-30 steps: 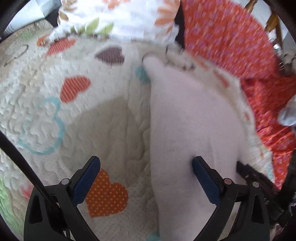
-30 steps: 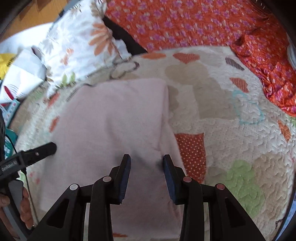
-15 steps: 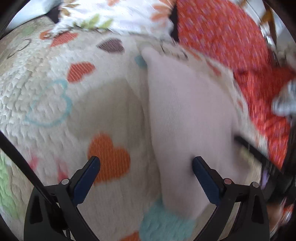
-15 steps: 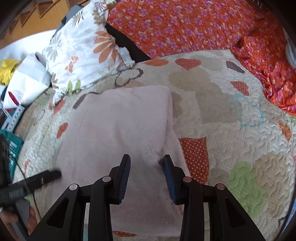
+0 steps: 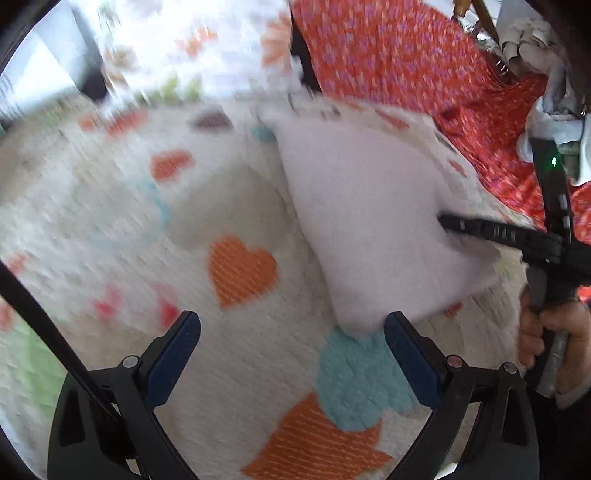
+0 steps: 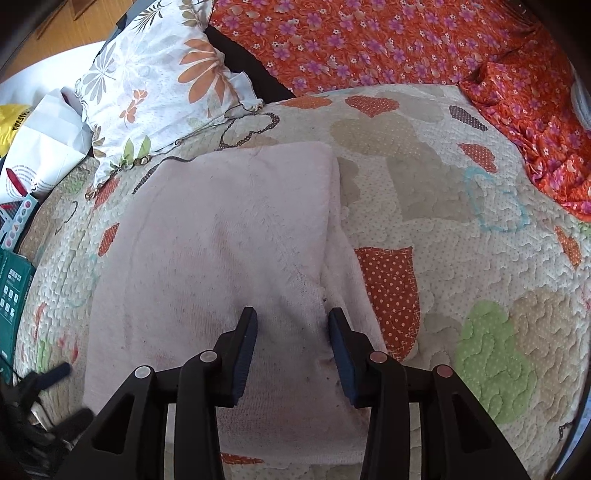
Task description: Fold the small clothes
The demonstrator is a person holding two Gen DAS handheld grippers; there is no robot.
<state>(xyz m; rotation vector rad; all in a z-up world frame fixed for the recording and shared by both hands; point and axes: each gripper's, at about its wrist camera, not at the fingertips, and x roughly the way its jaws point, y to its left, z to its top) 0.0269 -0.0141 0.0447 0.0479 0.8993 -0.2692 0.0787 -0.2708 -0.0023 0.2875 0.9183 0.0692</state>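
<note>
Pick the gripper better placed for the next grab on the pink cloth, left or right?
Right, probably. The right gripper is open directly over the pink cloth, beside its folded edge. The left gripper is open mostly over the quilt, with only the cloth's corner near it.

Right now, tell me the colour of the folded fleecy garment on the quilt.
Pale pink, plain: the folded fleecy garment shows best in the right wrist view.

We're in a home bedroom, prob. on a bed: a cream quilted bedspread w/ heart patches (image 6: 461, 258) covers the surface, a white floral-print pillow (image 6: 155, 77) lies at its far edge, an orange bedsheet w/ purple flowers (image 6: 369, 40) sits beyond. Wood flooring (image 6: 44, 33) shows top left, w/ a white printed paper bag (image 6: 40, 147) alongside.
</note>
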